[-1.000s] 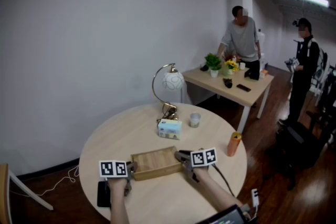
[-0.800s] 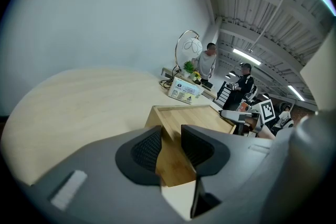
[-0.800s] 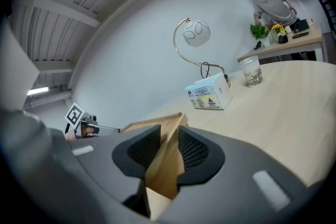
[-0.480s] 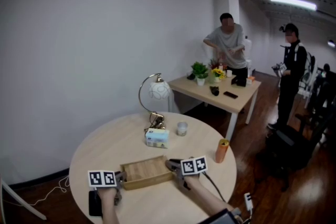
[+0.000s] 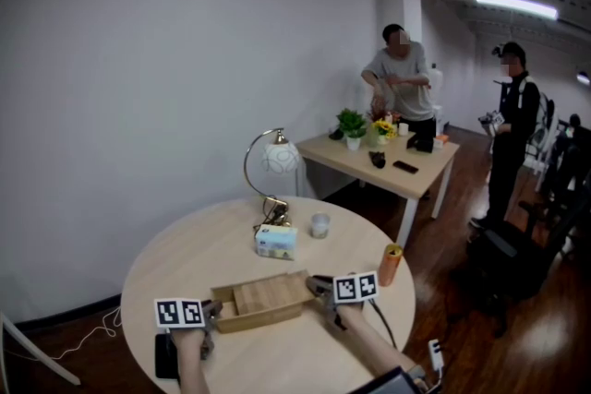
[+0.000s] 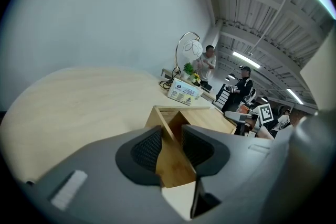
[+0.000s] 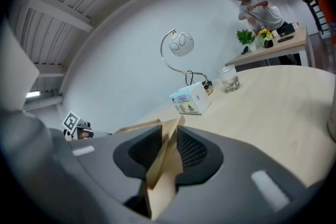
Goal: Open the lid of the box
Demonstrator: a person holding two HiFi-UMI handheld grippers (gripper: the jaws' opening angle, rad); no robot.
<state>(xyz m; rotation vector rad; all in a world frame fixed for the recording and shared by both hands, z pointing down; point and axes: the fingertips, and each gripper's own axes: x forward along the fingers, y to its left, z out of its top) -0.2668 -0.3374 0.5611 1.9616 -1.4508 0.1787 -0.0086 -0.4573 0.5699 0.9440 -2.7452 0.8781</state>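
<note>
Opening the lid: I'm pinching the wooden box (image 6: 173, 178) with my left gripper (image 6: 170, 147); my right gripper (image 7: 167, 150), jaws just closing on the lid (image 7: 176, 127), needs pulling toward three o'clock.

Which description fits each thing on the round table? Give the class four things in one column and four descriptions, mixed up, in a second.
Things:
1. wooden box
2. tissue box
3. orange can
4. lamp

Descriptions:
A. stands upright by the right rim of the round table
B. curves over and carries a white shade
C. lies at the near rim
D. sits just in front of the lamp's base

Pairs: 1-C, 2-D, 3-A, 4-B
</note>
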